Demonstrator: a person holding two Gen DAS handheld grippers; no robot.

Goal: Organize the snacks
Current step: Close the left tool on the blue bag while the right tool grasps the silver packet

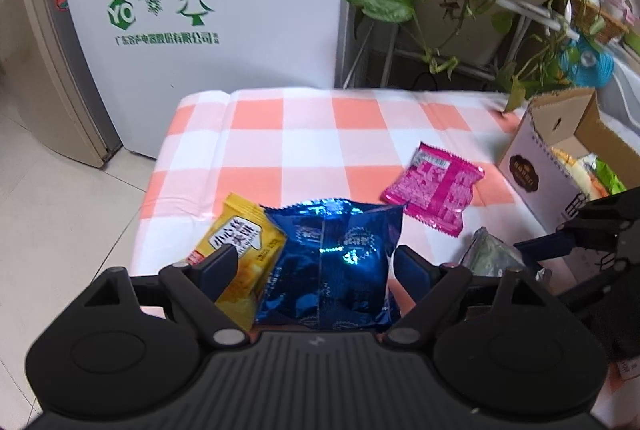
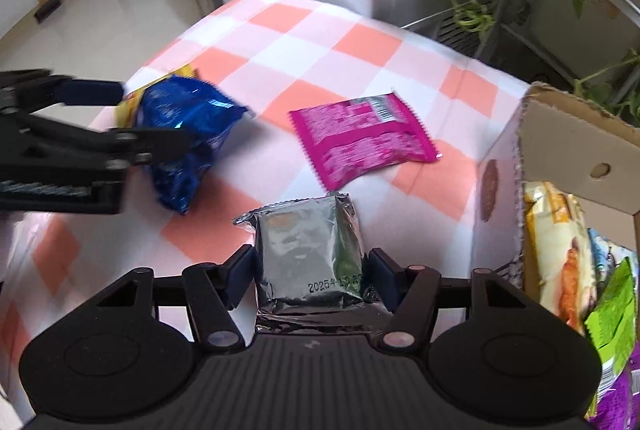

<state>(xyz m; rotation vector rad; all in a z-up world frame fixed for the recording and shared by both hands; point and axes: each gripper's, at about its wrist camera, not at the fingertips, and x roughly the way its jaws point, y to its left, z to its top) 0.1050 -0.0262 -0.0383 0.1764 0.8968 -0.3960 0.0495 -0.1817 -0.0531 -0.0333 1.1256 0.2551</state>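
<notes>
the silver pack point(image 2: 310, 254) sits low in the middle of the right view, between the right gripper point(image 2: 310, 272) fingers, which touch its sides. it looks light, crinkly and slippery. the left gripper point(image 1: 316, 268) is wide open around the blue bag point(image 1: 332, 262).

Orange-and-white checked tablecloth point(image 1: 308, 145) covers the table. Flat on it lies a pink snack packet point(image 1: 434, 185), with an open cardboard box point(image 1: 536, 165) standing at its right edge.
</notes>
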